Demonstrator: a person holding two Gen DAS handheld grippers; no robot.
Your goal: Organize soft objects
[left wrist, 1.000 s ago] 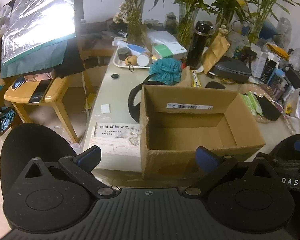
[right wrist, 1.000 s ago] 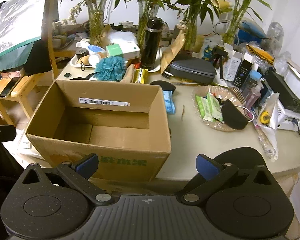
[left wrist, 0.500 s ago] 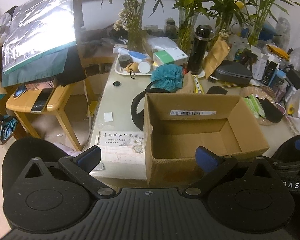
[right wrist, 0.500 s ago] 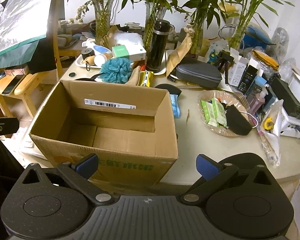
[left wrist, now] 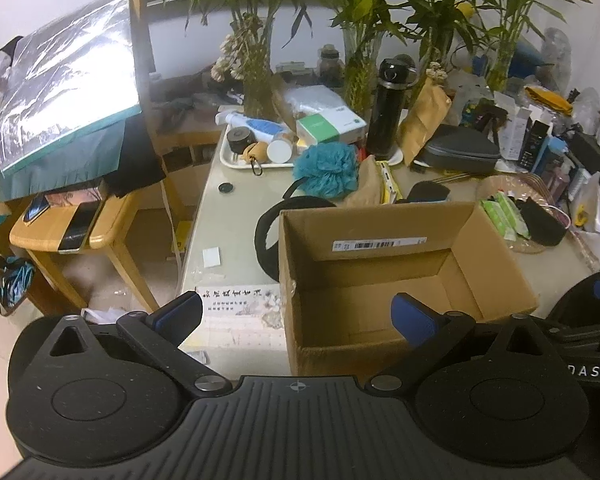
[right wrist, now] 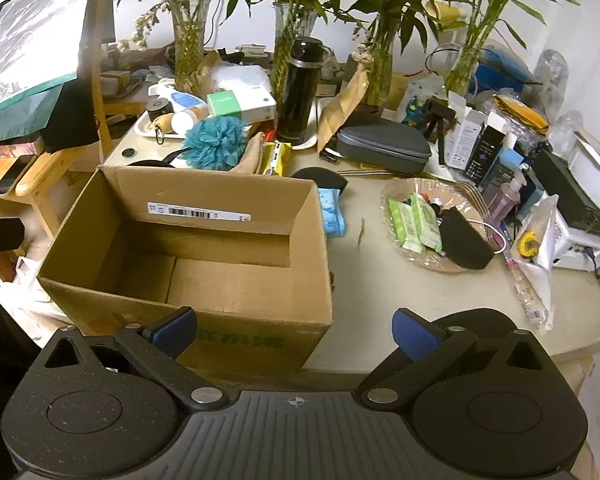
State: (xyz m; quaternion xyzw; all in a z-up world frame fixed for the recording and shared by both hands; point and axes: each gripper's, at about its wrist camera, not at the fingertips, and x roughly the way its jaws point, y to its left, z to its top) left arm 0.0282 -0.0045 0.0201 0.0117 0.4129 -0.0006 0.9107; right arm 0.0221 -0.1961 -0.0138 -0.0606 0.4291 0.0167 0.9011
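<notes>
An empty open cardboard box stands at the table's near edge. Behind it lies a teal mesh bath pouf, with a tan soft item beside it. A black soft pad lies behind the box's right corner, and a light blue pack beside the box. A wicker basket holds green packs and a black pouch. My left gripper is open and empty before the box. My right gripper is open and empty above the box's front right corner.
A black thermos, a grey zip case, a white tray with small items, and vases of bamboo crowd the table's back. Boxes and bottles stand at the right. A wooden stool stands left of the table.
Both grippers have pulled back and risen a little, so the box and table appear farther and lower. Both stay open and empty.
</notes>
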